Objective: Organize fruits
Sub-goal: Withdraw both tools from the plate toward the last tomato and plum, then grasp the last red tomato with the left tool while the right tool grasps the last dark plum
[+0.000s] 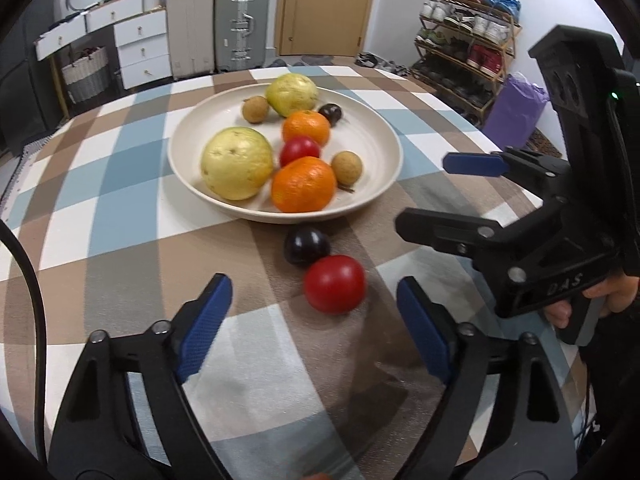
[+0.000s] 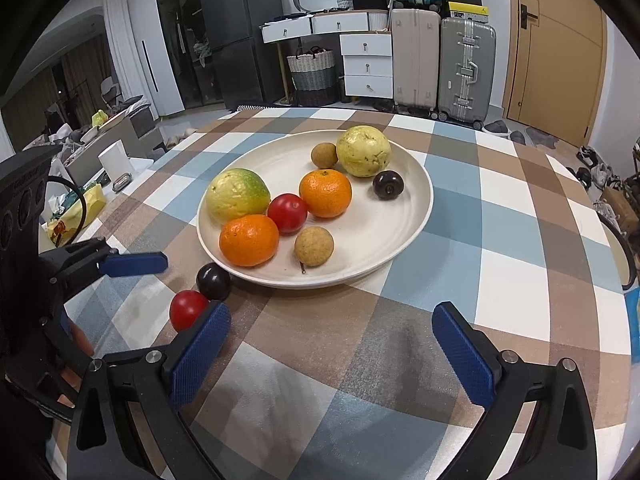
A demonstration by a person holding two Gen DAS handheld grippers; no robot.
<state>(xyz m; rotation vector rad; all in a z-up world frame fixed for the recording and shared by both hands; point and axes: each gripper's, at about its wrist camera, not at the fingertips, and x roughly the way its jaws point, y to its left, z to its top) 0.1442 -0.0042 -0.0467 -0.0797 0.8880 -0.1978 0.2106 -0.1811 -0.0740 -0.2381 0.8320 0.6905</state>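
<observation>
Left wrist view first: your left gripper (image 1: 314, 332) has its jaws apart over the checked cloth (image 1: 120, 216), nothing between the pads, with the loose tomato (image 1: 335, 284) lying just ahead of them. A dark plum (image 1: 306, 246) touches that tomato on its far side and sits right against the rim of the plate (image 1: 384, 184). On the plate you have two guavas, two oranges, a tomato, two brown longans and a second plum. Your right gripper (image 1: 436, 196) reaches in from the right, jaws apart and empty, near the plate's rim. Behind the table stand suitcases (image 1: 240, 24), white drawers, a door and a shoe rack (image 1: 468, 40).

Right wrist view: your right gripper (image 2: 332, 344) hangs over bare cloth with jaws wide and nothing in them. Its left pad (image 2: 202, 354) covers part of the loose tomato (image 2: 186, 312), so that fruit is partly hidden from you here. The plum (image 2: 213, 281) beside it touches the plate (image 2: 412, 236). Your left gripper shows at the left edge, one blue pad (image 2: 134, 264) pointing toward the plum. A fridge (image 2: 240, 32), basket and suitcases fill the background.
</observation>
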